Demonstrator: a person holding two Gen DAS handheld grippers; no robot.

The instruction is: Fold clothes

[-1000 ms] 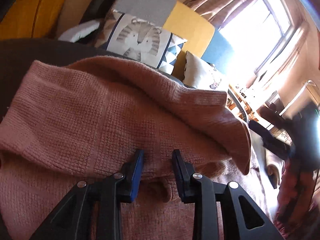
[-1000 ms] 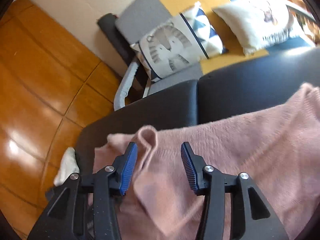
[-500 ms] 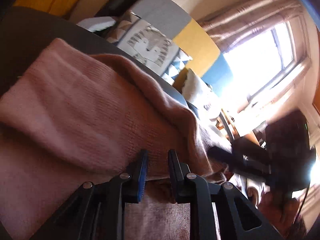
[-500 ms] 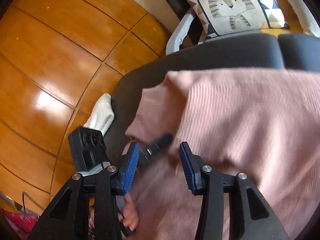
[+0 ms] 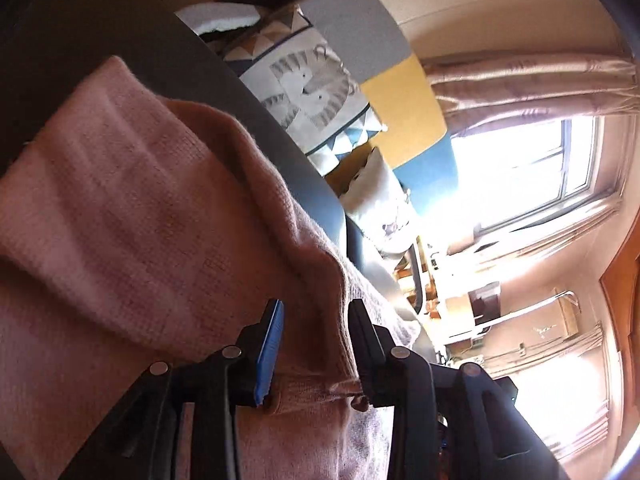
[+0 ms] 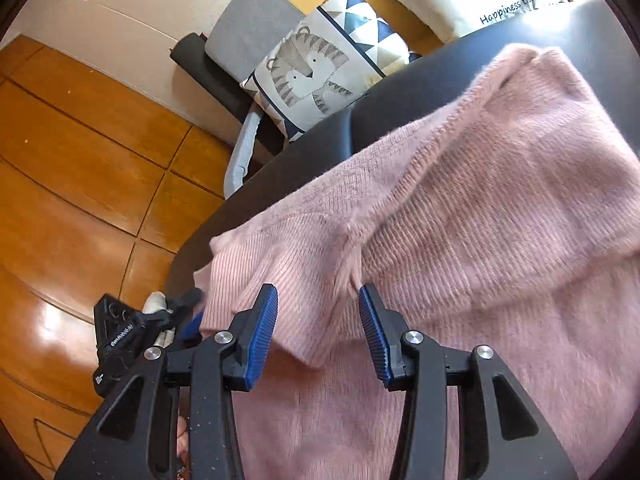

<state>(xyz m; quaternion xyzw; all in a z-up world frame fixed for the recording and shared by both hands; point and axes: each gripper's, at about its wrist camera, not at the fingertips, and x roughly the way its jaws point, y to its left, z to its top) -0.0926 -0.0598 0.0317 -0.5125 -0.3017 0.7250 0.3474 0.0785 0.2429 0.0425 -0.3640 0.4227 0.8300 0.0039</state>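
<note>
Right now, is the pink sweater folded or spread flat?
Partly folded: the pink sweater has one layer doubled over another on the dark seat.

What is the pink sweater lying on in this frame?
The pink sweater lies on a black padded surface, whose bare edge shows beyond it with a seam between two cushions. Anything under the knit itself is covered and cannot be seen.
</note>
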